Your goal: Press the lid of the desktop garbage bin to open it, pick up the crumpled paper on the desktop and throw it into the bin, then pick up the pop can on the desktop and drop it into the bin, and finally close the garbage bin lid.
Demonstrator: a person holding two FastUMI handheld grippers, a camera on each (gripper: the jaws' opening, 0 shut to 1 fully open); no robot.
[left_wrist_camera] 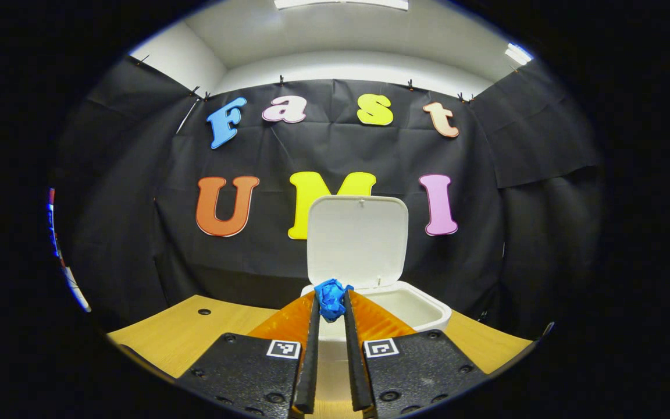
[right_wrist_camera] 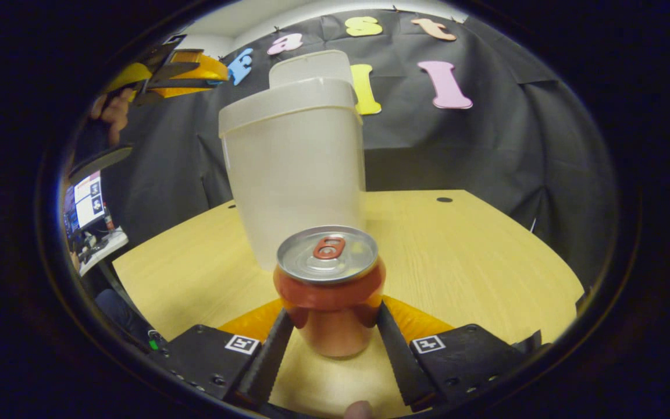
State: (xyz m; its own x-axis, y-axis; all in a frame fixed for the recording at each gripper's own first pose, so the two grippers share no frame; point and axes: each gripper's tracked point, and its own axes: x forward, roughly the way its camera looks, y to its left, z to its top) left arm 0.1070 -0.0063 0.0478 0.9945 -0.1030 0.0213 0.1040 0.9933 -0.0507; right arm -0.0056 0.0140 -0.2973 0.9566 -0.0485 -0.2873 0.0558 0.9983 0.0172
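Wooden desktop under everything. Left gripper clamped on blue crumpled paper at lower centre, just before the open bin — could drop short onto the rim. Right gripper straddling pop can, contact unclear — might tip it against the bin.

Wooden table carries bin and can.

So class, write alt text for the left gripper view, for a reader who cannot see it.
The left gripper pinches a blue crumpled paper between its fingertips, held in front of a white desktop bin. The bin's lid stands open and upright, and the bin sits on a light wooden desktop.
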